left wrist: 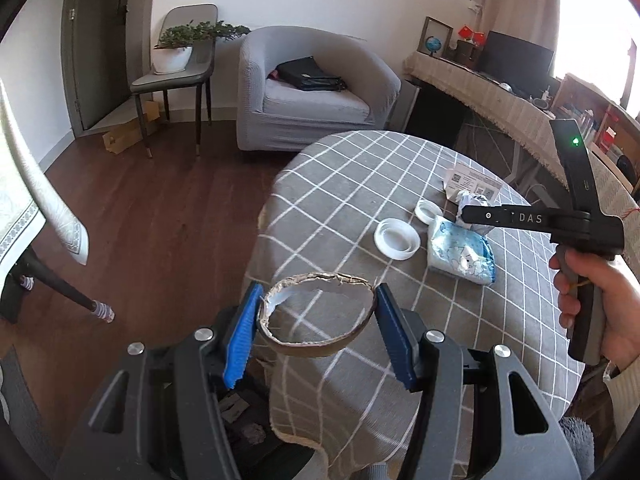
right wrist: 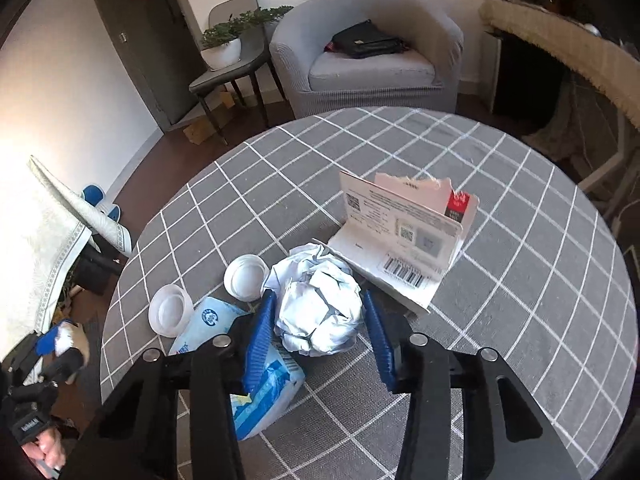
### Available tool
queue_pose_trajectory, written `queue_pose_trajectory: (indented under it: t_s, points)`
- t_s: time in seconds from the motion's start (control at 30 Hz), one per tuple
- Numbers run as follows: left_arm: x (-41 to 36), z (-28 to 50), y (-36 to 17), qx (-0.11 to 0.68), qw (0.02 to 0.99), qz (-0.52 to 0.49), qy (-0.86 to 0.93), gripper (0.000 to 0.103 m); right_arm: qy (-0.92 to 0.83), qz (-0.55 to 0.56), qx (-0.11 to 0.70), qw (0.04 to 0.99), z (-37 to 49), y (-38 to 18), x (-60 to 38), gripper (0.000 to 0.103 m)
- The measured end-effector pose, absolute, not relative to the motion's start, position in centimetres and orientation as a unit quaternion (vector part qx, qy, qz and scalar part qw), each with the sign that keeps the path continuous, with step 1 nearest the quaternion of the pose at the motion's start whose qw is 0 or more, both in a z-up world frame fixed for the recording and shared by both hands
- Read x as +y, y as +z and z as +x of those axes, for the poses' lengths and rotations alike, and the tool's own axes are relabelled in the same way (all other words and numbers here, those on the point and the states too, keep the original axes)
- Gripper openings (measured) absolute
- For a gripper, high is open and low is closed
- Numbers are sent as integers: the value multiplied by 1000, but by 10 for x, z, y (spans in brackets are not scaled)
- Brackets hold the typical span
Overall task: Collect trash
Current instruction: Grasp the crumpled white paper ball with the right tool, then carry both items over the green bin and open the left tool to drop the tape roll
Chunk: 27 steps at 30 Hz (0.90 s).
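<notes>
Blue pads of the left gripper [left wrist: 316, 328] clamp a torn cardboard ring [left wrist: 316, 316] by its two sides; the ring is brown outside, pale inside, ragged along its top edge and squashed to an oval, and it hangs over the near edge of the round table [left wrist: 360, 184], above the wood floor [left wrist: 168, 216].

At the other hand, the right gripper [right wrist: 318, 316] has its blue pads on either side of a crumpled ball of white paper [right wrist: 320, 308] that sits on the grey checked tablecloth. Both pads look to touch the ball, though whether they press on it I cannot tell.

Just left of the ball, partly under the left pad, lies a blue and white plastic packet [right wrist: 264, 384]. Beyond the packet sit two white plastic lids [right wrist: 170, 310], one near the table's edge and one touching the ball's far left side. Behind the ball and to its right, a torn white card sleeve [right wrist: 404, 236] with printed codes and a barcode stands half open, close against the ball.

Past the table stand a grey armchair [right wrist: 372, 68] with a black bag [right wrist: 366, 42] on its seat, and a side chair carrying a potted plant [right wrist: 224, 44].
</notes>
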State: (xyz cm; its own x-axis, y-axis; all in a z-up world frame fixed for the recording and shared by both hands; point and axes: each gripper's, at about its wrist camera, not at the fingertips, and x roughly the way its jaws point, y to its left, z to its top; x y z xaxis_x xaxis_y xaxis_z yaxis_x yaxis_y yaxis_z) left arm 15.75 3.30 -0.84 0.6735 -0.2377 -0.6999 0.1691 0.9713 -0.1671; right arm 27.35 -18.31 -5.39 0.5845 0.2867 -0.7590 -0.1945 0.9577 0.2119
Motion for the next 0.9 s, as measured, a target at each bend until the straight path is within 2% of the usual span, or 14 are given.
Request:
queue_pose_trajectory:
  t_s: [0.4,0.9]
  points:
    - [79,120,5,389,916,-61,-72,60,189,28,410,892,239,-16,-131,45]
    - [142,64,-12,413,906,-91,-9,60,274,-19,419,865,175,-13,-32,45]
